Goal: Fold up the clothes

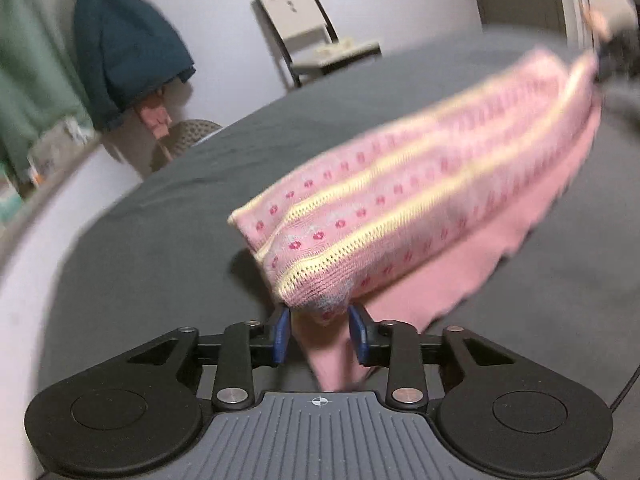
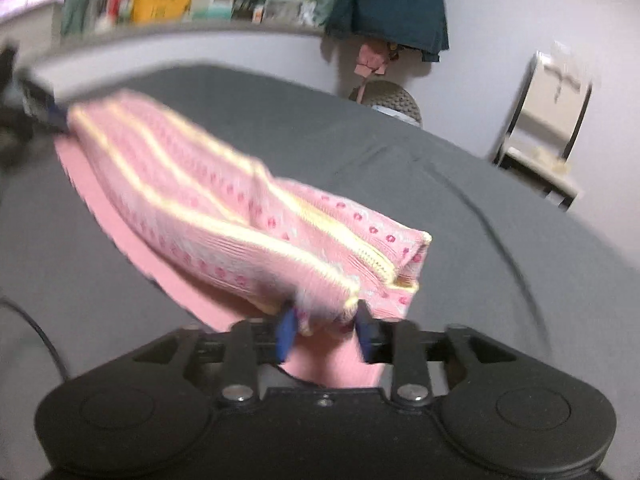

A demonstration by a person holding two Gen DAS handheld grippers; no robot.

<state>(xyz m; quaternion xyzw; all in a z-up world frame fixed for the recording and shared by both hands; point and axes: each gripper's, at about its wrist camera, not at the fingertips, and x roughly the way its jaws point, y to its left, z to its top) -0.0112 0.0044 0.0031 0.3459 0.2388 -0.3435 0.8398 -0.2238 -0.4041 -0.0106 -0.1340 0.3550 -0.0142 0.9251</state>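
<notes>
Pink garment (image 1: 400, 208) with yellow stripes, red dots; grey sheet (image 1: 180, 240).

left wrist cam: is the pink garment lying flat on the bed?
No: the pink garment is lifted between the left gripper and the right gripper, only its lower layer draping onto the grey bed sheet.

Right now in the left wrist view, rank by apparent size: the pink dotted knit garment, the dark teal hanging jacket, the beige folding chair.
1. Pink dotted knit garment, though nearness inflates it.
2. Dark teal hanging jacket.
3. Beige folding chair, farthest away.
</notes>
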